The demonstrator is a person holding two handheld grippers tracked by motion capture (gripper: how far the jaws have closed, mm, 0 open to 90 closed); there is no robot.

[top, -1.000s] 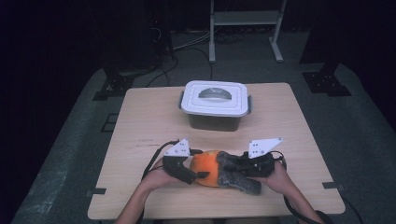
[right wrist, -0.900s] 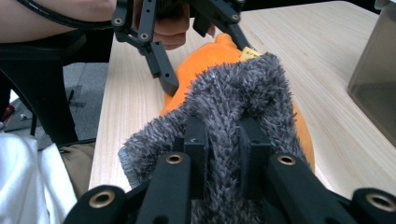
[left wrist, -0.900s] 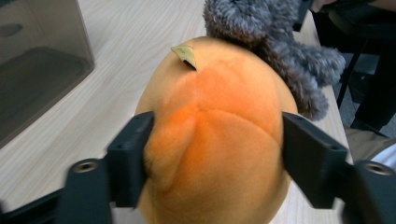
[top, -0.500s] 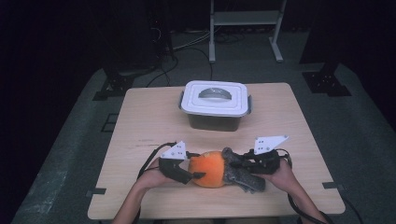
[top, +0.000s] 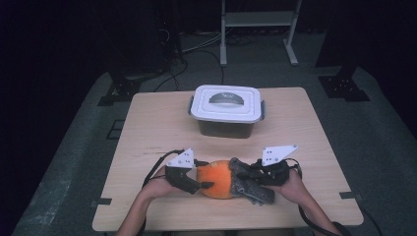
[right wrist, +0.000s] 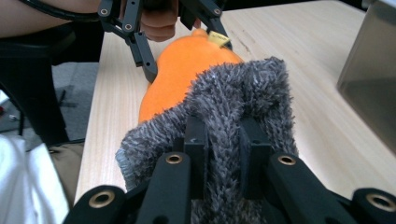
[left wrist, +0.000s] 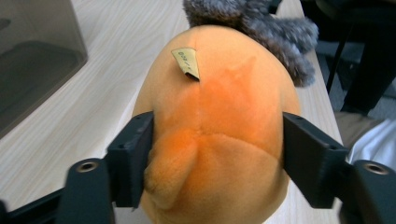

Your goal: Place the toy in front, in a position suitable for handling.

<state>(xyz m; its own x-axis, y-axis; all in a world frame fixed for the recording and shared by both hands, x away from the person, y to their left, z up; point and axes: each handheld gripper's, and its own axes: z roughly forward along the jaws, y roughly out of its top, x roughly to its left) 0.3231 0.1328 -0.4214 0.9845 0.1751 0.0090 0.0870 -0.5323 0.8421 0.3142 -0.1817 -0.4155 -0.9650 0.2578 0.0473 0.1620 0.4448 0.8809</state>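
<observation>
With the right gripper (right wrist: 223, 154) clamped on the grey fur (right wrist: 243, 93), let the left gripper's (left wrist: 215, 154) just-closing jaws squeeze the orange plush (left wrist: 219, 140) evenly, low on the tabletop (top: 305, 128)

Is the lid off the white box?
No, in the high view the lid with its grey handle sits closed on top of the white box at the far side of the table.
</observation>
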